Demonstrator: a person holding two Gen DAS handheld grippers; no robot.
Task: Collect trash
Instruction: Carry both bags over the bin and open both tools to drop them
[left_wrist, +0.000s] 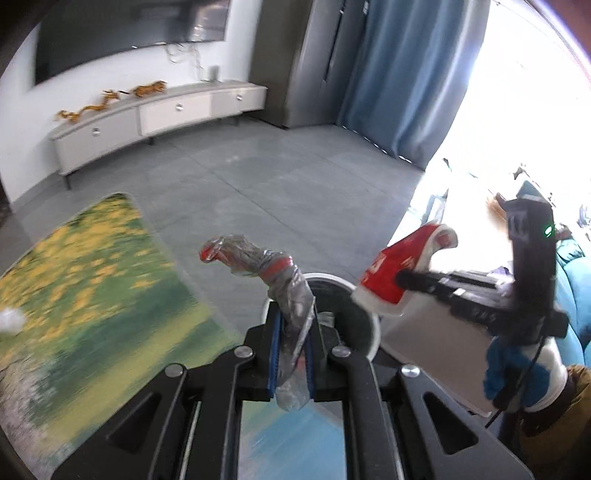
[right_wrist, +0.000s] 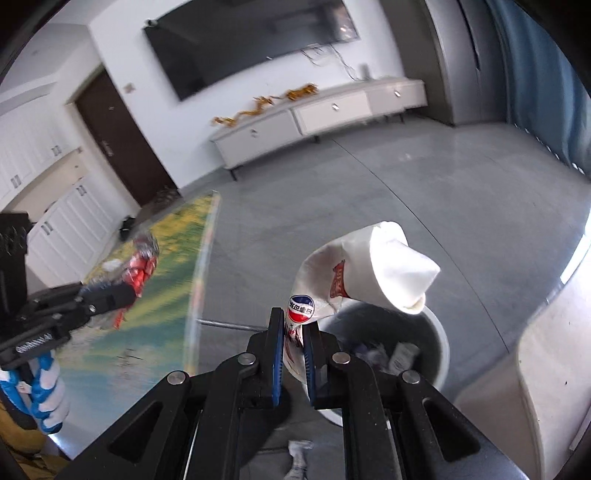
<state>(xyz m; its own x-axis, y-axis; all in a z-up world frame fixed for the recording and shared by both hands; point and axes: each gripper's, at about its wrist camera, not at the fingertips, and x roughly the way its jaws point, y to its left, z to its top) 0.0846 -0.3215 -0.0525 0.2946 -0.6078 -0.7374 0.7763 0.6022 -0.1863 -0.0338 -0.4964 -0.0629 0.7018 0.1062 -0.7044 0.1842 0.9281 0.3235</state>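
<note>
Above the round grey trash bin (right_wrist: 439, 354), which stood on the grey tiled floor (left_wrist: 280, 192) just off the table's edge, both pieces of trash were held in the air. A crushed red-and-white paper cup (right_wrist: 373, 269) was pinched by its flattened lower end between the blue pads of the right gripper (right_wrist: 295, 354), whose jaws were almost fully closed on it; the cup's white mouth flared out over the bin's rim. Inside the bin lay a few scraps, too blurred to tell apart. A crumpled clear plastic wrapper (left_wrist: 273, 273) with red printing was clamped in the left gripper (left_wrist: 293, 354), jaws likewise nearly together, its twisted free end sticking up and to the left. From the left wrist view the bin (left_wrist: 373, 332) showed only partly, behind that wrapper, with the cup (left_wrist: 395, 273) and right gripper (left_wrist: 402, 277) just to its right, carried by a hand in a blue-and-white glove (left_wrist: 524, 373). Beside the bin ran a glass-topped table (right_wrist: 147, 332) printed with yellow flowers and green, blurred, with a white crumpled scrap (left_wrist: 11, 321) lying on it near the frame's left edge. Farther off stood a long white TV cabinet (right_wrist: 321, 114) bearing golden dragon figures (right_wrist: 266, 107), a dark television (right_wrist: 251, 40) on the wall above, blue curtains (left_wrist: 402, 81) and a dark door (right_wrist: 122, 136).
</note>
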